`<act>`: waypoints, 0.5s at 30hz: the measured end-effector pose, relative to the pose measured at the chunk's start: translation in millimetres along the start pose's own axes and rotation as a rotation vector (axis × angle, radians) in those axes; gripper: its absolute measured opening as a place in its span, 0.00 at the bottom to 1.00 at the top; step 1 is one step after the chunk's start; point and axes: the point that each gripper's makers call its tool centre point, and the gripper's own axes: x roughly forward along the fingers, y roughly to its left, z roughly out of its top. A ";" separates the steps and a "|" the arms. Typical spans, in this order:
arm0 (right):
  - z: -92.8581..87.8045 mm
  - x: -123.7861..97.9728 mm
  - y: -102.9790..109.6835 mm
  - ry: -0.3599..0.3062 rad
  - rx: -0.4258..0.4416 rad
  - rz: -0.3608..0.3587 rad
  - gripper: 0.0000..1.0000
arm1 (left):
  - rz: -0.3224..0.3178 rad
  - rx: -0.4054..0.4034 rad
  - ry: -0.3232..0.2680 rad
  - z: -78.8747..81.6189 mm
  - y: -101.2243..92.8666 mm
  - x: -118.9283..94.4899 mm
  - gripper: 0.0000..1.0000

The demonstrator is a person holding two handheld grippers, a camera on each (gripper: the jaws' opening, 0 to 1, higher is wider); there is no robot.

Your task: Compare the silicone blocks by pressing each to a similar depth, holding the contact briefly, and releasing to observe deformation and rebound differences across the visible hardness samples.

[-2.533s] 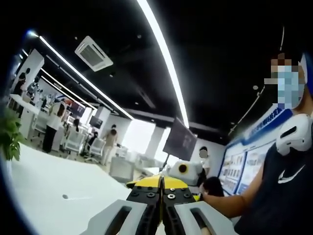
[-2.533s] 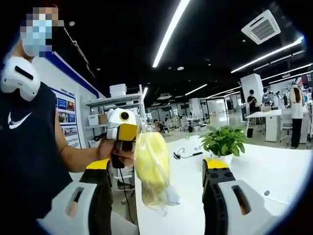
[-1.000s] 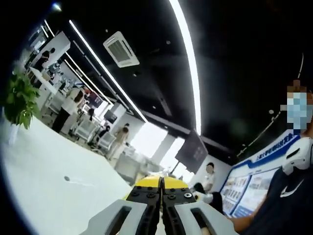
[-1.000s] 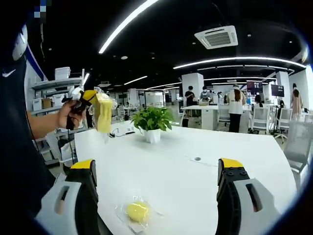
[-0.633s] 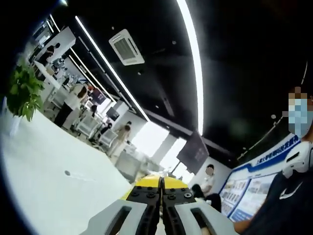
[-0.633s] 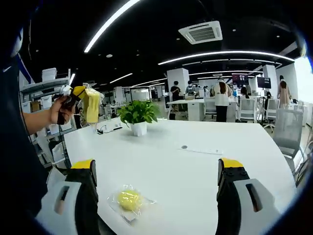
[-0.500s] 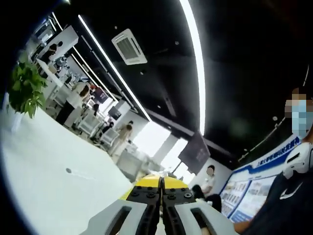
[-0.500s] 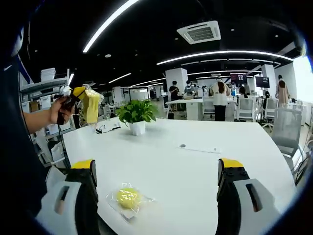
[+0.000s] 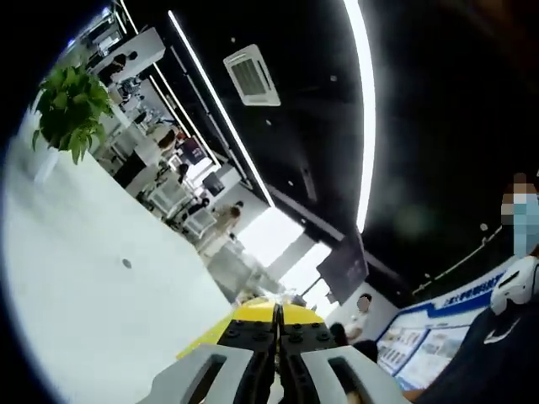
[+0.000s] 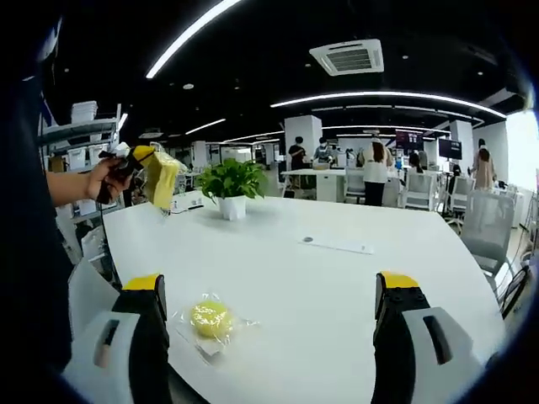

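Right gripper (image 10: 268, 337) jaws spread wide above white table (image 10: 337, 278); bagged yellow silicone ball (image 10: 210, 319) lying between. Left gripper (image 9: 278, 324) clamped on bagged yellow block (image 10: 162, 179), held aloft beside potted plant (image 10: 230, 183).

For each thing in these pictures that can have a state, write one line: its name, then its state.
Left tongs: shut on the yellow bagged block, held up in the air.
Yellow bagged block: hanging from the left tongs.
Right tongs: open, empty.
Yellow bagged ball: lying on the white table, untouched.
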 end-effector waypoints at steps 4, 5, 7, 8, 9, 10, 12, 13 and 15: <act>-5.4 -3.0 -3.2 0.006 0.015 -0.010 0.97 | 0.016 -0.026 0.001 -6.9 10.9 -3.9 0.00; -5.4 -3.4 -3.1 0.006 0.016 -0.011 0.97 | 0.021 -0.032 0.001 -9.0 14.1 -5.2 0.00; -7.9 -4.6 -3.6 0.010 0.020 -0.014 0.97 | 0.032 -0.042 0.005 -13.0 19.1 -7.0 0.00; -9.4 -5.0 -3.3 0.014 0.021 -0.012 0.97 | 0.039 -0.046 0.011 -15.9 23.0 -8.6 0.00; -10.3 -5.1 -2.8 0.017 0.020 -0.011 0.97 | 0.049 -0.054 0.016 -18.9 27.3 -10.2 0.00; -11.3 -5.2 -2.3 0.022 0.020 -0.010 0.97 | 0.051 -0.062 0.018 -21.0 29.5 -11.2 0.00; -13.1 -5.0 -2.2 0.024 0.020 -0.010 0.97 | 0.061 -0.074 0.019 -24.4 35.2 -13.4 0.00; -14.5 -4.8 -2.6 0.026 0.022 -0.010 0.97 | 0.068 -0.076 0.023 -26.4 38.7 -14.6 0.00; -17.2 -4.0 -3.3 0.030 0.026 -0.010 0.97 | 0.091 -0.083 0.031 -31.9 48.6 -17.5 0.00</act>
